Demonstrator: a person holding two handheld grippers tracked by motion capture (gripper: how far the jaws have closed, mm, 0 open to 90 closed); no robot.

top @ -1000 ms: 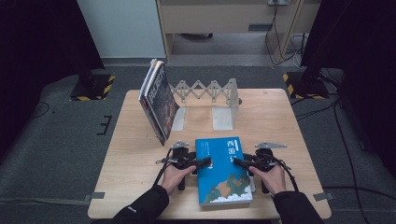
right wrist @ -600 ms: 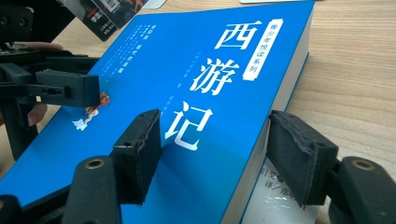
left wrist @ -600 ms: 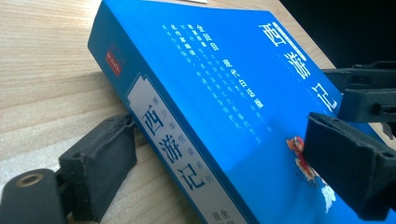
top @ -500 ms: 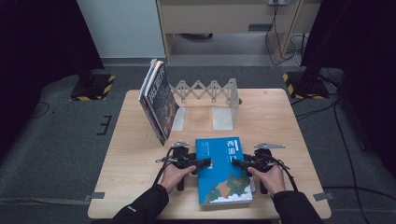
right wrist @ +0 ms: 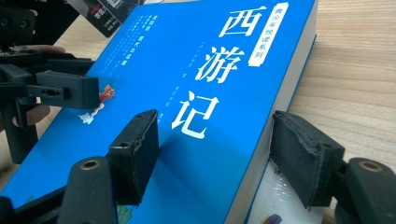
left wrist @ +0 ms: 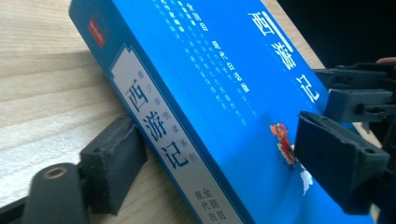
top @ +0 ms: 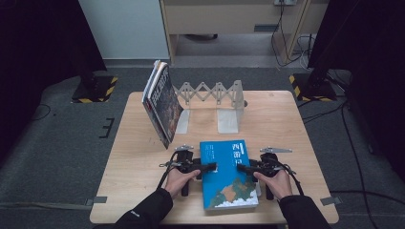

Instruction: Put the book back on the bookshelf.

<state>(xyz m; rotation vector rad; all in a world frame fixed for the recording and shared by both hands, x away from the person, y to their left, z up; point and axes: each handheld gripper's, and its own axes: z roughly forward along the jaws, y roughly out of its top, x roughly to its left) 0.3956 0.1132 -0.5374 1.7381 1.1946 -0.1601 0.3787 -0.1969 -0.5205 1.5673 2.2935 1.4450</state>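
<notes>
- A thick blue paperback book (top: 228, 174) with large white Chinese characters on its cover lies flat, cover up, on a pale wooden table (top: 296, 129), near the table's front edge and midway across it.
- The book's long axis runs from the person toward the far side of the table; its title end points away from the person, and its spine faces the left gripper.
- The left gripper (top: 210, 167), a black two-jaw tong held in the person's left hand (top: 179, 179), straddles the book's spine edge, one jaw under it and one over the cover. Its jaws have just been closing, and in the left gripper view a small gap remains, so they are not yet clamped.
- The right gripper (top: 241, 168), a matching black tong, straddles the book's opposite long edge. Its jaws have just been opening and stand clear of the book, released.
- Beyond the book, a silver metal expanding book rack (top: 212, 98) stands toward the table's far side, with dark-covered books (top: 161, 102) leaning at its left end.
</notes>
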